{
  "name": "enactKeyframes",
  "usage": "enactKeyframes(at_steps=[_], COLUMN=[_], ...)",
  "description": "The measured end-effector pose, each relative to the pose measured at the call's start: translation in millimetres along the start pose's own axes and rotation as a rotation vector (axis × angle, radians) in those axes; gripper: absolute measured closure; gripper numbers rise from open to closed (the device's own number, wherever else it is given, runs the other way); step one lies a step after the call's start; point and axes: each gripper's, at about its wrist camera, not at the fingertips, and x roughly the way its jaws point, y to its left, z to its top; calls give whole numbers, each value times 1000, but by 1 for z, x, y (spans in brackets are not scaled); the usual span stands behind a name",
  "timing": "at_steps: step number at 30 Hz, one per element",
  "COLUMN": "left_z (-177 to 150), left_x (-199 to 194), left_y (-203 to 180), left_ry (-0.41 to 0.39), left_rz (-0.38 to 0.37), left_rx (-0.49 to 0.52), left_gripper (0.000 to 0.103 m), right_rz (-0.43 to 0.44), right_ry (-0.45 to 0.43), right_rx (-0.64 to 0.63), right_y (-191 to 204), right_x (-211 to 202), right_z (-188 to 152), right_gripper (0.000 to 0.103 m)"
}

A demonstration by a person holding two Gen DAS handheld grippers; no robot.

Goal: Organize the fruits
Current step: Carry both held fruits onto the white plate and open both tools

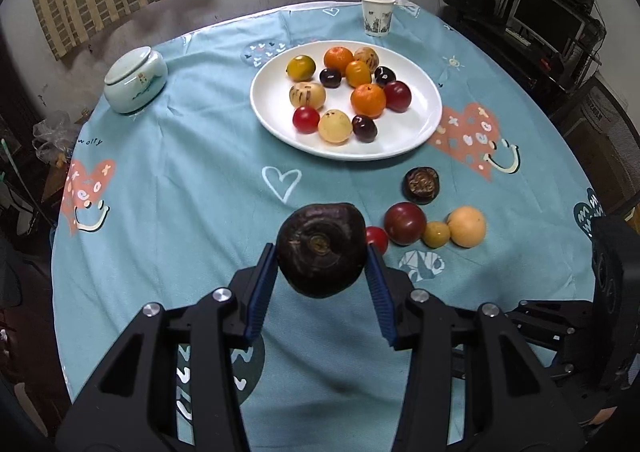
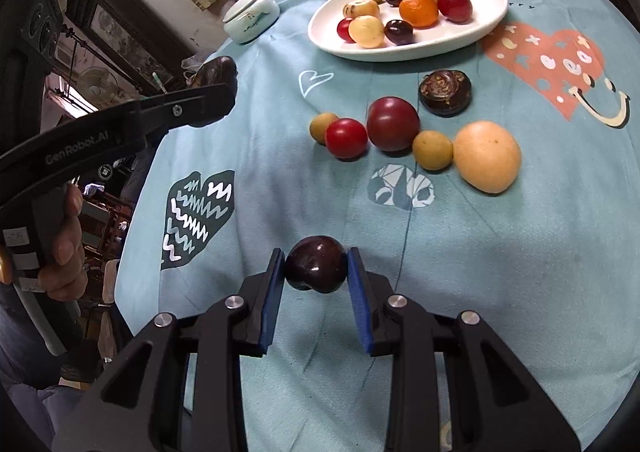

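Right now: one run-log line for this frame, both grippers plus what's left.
left gripper: shut on water chestnut | right gripper: shut on dark plum | plate: part-filled | loose fruit on tablecloth: six

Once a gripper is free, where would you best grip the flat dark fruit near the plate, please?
Probably across the round side wall of the flat dark fruit, coming from above: it lies flat, spiral face up. It sits apart from the red fruit, leaving finger room.

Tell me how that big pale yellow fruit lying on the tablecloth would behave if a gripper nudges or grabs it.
The pale yellow fruit looks egg-shaped and smooth, so a nudge would probably send it wobbling rather than rolling straight. It touches a small yellow fruit, which would likely move too. Its rounded skin may slip between flat pads.
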Motion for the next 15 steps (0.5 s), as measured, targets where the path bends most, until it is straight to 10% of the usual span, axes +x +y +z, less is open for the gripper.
enactKeyframes(at_steps=[15], left_z=[-8], left_x=[-21], left_y=[-5], left_ry=[-29], left_rz=[51], left_rx=[-12], left_gripper=[57], right_rz=[37], right_ry=[7], right_rx=[-45], right_y=[5], right_x=[-6], right_z=[-1], right_gripper=[70])
